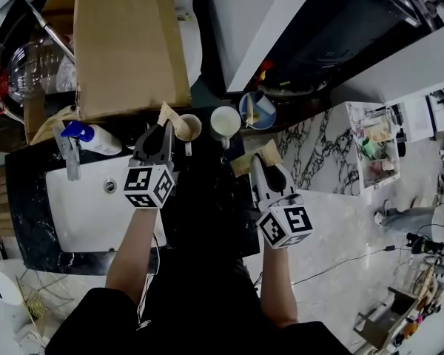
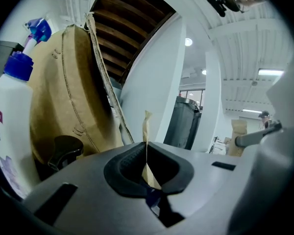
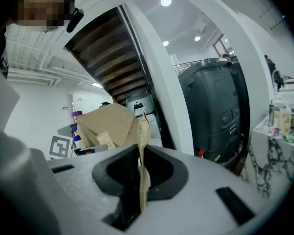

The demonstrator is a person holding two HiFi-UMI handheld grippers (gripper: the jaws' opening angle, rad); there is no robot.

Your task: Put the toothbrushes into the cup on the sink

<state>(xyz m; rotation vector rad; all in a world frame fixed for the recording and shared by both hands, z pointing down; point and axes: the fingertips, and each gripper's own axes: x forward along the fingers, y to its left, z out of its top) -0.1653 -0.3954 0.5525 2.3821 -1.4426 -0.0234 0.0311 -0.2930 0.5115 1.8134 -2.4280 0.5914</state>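
Toothbrushes in thin tan paper sleeves are held one in each claw, above the dark desk [image 1: 26, 191] and not yet in the cup [image 1: 187, 128]. The left claw [image 1: 161, 133] [image 2: 147, 166] is closed tight on the left toothbrush [image 1: 168, 115] [image 2: 146, 131], which stands edge-on between its pads. The sleeve's far end reaches the cup's left rim, though I cannot tell whether it touches. The right claw [image 1: 262, 167] [image 3: 139, 176] is clamped on the right toothbrush [image 1: 256, 157] [image 3: 143, 146], which is right of the cup and nearer the person, well apart from it. A white mug [image 1: 224, 122] stands just right of the cup, with a blue bowl [image 1: 257, 109] beyond the mug. Left of the cup lie a spray bottle [image 1: 92, 136] and the white sink [image 1: 89, 213], and a cardboard box [image 1: 126, 43] stands behind it.
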